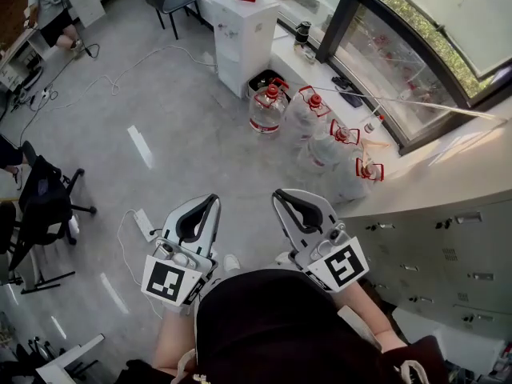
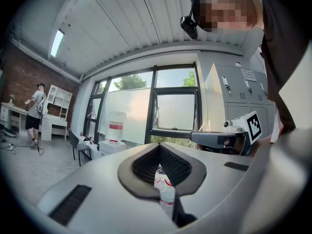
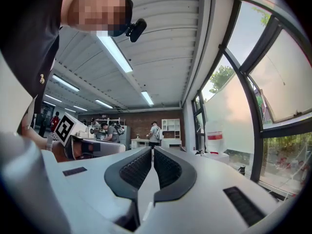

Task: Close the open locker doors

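Note:
The grey lockers stand at the lower right of the head view, and the doors that show there lie flush. They appear again as tall grey lockers in the left gripper view. My left gripper and right gripper are held side by side in front of my body, pointing away from me over the floor and apart from the lockers. Both are shut with nothing between their fingertips. The left gripper points toward the window. The right gripper points along the room.
Several large water bottles stand by a white water dispenser under the window. A black office chair is at the left. A power strip with its cable lies on the floor near my left gripper. People stand at far desks.

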Tool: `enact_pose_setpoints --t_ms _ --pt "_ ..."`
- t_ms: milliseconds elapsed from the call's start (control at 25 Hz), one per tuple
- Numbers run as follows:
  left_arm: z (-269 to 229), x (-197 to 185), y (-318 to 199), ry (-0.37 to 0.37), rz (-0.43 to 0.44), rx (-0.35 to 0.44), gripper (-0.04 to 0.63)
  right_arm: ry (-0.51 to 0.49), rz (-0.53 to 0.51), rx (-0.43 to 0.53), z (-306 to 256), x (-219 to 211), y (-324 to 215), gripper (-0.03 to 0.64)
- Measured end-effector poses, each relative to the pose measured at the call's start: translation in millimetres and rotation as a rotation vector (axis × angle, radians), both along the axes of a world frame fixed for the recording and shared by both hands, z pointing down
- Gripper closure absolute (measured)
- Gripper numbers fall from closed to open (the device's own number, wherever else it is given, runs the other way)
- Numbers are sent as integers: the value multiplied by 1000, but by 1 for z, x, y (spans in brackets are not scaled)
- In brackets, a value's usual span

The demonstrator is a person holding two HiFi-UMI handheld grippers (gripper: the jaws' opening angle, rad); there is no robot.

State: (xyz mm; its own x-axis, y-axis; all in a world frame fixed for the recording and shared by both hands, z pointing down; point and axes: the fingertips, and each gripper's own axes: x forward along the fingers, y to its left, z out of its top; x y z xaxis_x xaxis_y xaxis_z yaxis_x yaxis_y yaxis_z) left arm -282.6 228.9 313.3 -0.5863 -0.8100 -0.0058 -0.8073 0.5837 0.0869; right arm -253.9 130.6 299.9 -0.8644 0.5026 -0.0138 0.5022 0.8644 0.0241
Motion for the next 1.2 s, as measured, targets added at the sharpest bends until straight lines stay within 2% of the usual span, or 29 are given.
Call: enact_pose_setpoints --t_ms 440,600,720,880,1040,1200 --pt "-6 -10 22 -27 -46 -22 577 -18 -27 22 -8 -11 20 578" --pt "-12 -12 23 -46 -54 -4 577 9 -17 9 -3 -13 16 584" --pt "-9 -10 24 -27 -51 -26 577 30 -11 -29 0 -14 13 586" --pt "-1 -6 23 -32 -42 -51 577 38 -4 -31 4 -11 11 586" --pt "-10 -2 13 5 -43 -9 577 33 17 -27 2 -7 5 586" --pt "-6 0 11 -17 -35 -20 577 35 24 -21 4 -2 1 586"
